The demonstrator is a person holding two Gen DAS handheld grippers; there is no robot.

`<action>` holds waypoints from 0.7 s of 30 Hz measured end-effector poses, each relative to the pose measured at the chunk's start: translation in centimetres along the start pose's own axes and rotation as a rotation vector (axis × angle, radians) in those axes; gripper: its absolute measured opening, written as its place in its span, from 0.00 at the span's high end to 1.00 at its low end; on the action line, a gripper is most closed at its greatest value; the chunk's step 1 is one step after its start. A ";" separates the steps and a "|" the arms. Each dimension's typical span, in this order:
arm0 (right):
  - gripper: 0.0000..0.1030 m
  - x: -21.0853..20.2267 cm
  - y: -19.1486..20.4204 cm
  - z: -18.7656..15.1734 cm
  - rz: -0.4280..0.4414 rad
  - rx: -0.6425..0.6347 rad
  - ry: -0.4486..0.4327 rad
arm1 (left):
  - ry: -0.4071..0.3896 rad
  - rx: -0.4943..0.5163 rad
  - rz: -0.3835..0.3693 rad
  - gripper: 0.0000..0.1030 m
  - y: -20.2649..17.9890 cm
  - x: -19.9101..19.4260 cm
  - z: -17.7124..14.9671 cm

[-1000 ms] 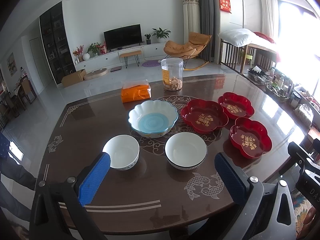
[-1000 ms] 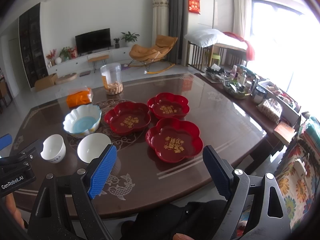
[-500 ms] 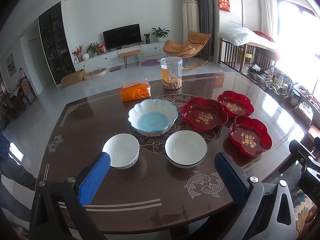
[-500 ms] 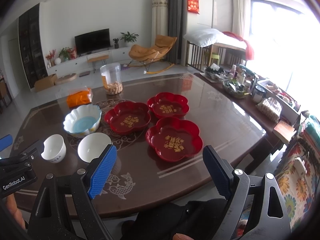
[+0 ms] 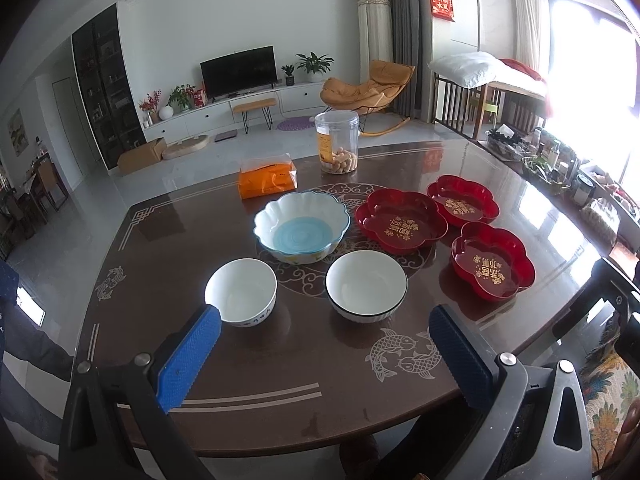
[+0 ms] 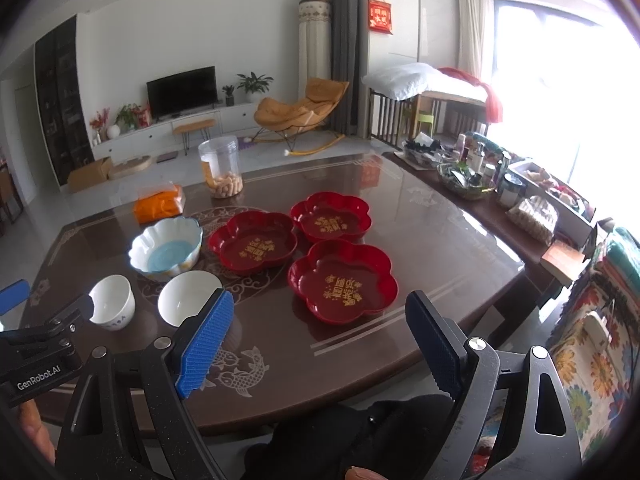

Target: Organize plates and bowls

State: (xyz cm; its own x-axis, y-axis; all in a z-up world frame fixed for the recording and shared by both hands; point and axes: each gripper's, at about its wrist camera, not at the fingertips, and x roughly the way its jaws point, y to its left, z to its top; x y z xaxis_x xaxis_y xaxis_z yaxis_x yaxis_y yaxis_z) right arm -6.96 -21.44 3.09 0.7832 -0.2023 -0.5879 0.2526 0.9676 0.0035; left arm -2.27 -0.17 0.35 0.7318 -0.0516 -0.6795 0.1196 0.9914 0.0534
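On the dark table stand a small white bowl (image 5: 241, 297) (image 6: 112, 302), a wider white bowl with a dark rim (image 5: 366, 285) (image 6: 186, 298), and a scalloped blue-and-white bowl (image 5: 302, 231) (image 6: 166, 249). Three red flower-shaped plates lie to the right: one at the middle (image 5: 401, 226) (image 6: 253, 246), one at the back (image 5: 463, 205) (image 6: 330, 220), one at the front (image 5: 493, 266) (image 6: 343, 281). My left gripper (image 5: 320, 354) is open and empty above the near edge, before the white bowls. My right gripper (image 6: 320, 340) is open and empty before the front red plate.
A clear jar of snacks (image 5: 336, 147) and an orange packet (image 5: 267, 180) stand at the table's far side. A side bench with bottles and baskets (image 6: 480, 172) runs along the right. The left gripper's body (image 6: 40, 344) shows at the lower left of the right wrist view.
Both cameras have shifted very slightly; the dishes have not moved and both grippers stay open.
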 end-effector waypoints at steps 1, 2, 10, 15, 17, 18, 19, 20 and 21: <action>0.13 -0.4 -0.2 -0.1 -0.003 0.005 -0.008 | 0.004 0.000 -0.005 0.00 0.1 -0.3 -0.2; 0.13 -0.8 -0.3 -0.2 -0.005 0.011 -0.013 | -0.001 -0.004 -0.013 0.00 0.1 -0.8 -0.4; 0.13 -4.3 -1.8 -0.8 0.032 0.064 -0.069 | -0.001 -0.001 -0.003 0.00 0.8 -3.6 -1.9; 0.13 -5.7 -2.2 -1.1 0.058 0.086 -0.105 | 0.002 -0.014 -0.036 0.00 0.6 -4.0 -3.0; 0.13 -5.8 -2.2 -1.2 0.055 0.078 -0.120 | -0.013 -0.013 -0.049 0.00 0.4 -4.2 -2.9; 0.13 -5.6 -2.1 -1.1 0.059 0.073 -0.119 | -0.024 -0.010 -0.055 0.00 0.2 -4.3 -2.7; 0.13 -5.3 -2.0 -1.1 0.065 0.070 -0.116 | -0.032 0.000 -0.055 0.00 0.1 -4.2 -2.5; 0.13 -4.9 -1.9 -1.0 0.068 0.068 -0.110 | -0.038 0.007 -0.054 0.00 -0.1 -4.0 -2.3; 0.13 -4.5 -1.9 -0.9 0.069 0.067 -0.105 | -0.043 0.010 -0.057 0.00 -0.3 -3.7 -2.1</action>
State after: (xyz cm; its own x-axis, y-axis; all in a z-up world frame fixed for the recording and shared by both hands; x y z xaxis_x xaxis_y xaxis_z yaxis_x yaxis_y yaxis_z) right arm -11.49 -22.17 4.99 0.8541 -0.1540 -0.4968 0.2309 0.9681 0.0969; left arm -6.40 0.01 1.32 0.7517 -0.1131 -0.6497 0.1683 0.9855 0.0232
